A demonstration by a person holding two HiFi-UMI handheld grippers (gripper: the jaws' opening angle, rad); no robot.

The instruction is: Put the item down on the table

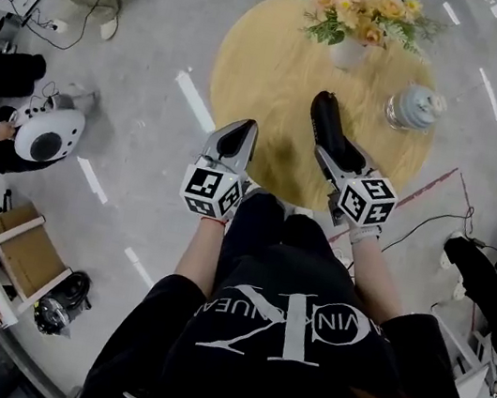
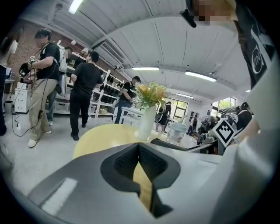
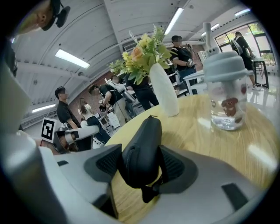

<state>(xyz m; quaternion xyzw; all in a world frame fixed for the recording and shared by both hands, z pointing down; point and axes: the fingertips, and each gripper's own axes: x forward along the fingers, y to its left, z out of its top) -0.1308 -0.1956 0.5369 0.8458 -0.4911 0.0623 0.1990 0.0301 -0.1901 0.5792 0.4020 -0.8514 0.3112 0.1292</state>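
A black zippered case [image 1: 328, 126] [image 3: 142, 151] is clamped between the jaws of my right gripper [image 1: 335, 156] [image 3: 141, 168], held on edge over the round wooden table [image 1: 271, 73] near its front part. My left gripper [image 1: 235, 142] [image 2: 140, 168] hovers by the table's front left edge; its jaws meet with nothing between them, only table wood showing through a thin slit. In the left gripper view the right gripper's marker cube [image 2: 224, 130] shows at the right.
A white vase of flowers [image 1: 355, 17] [image 3: 164, 89] stands at the table's far side. A clear jar with a grey lid [image 1: 415, 106] [image 3: 225, 94] sits at the right. People, shelves and cables surround the table; a white helmet-like object [image 1: 48, 133] lies on the floor left.
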